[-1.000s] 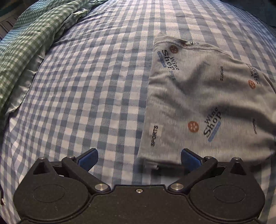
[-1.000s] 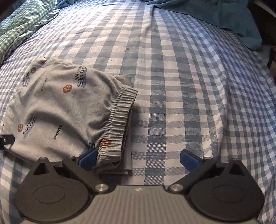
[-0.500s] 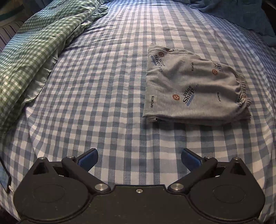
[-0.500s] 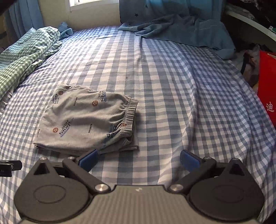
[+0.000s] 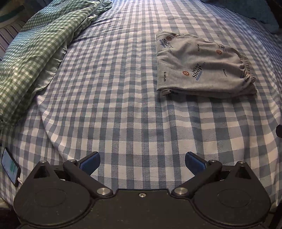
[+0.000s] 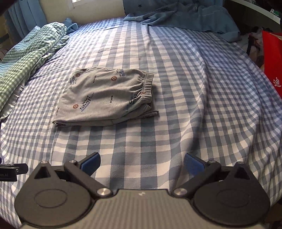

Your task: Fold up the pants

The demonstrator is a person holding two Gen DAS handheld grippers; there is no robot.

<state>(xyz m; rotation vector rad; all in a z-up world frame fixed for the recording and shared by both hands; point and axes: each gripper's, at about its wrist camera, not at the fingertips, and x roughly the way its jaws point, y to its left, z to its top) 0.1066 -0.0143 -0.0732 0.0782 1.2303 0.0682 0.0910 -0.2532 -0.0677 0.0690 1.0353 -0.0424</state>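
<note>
Pants (image 6: 107,98): grey, printed with "Wine Shop" and "SPORTS", lay folded into a compact stack on the bed (image 6: 185,74), flat on the blue-and-white checked sheet. Elastic waistband (image 6: 147,85) faced the right side of the stack; folded layers showed along the near edge.

Left gripper (image 5: 141,163): I held it low over the sheet near the foot of the bed, well apart from the pants, which sat ahead and to its right. Its jaws stood wide apart with nothing between them.

Right gripper (image 6: 141,163): I held it likewise over bare sheet, the pants ahead and to its left, well apart. Its jaws were spread wide and held nothing.

Green checked quilt (image 5: 30,58): bunched along the left side of the bed.

Blue cloth (image 6: 190,15): heaped at the far end of the bed.

Phone (image 5: 10,169): screen lit, lying at the near left edge of the bed.

Red bag (image 6: 272,58): beside the bed on the right.
</note>
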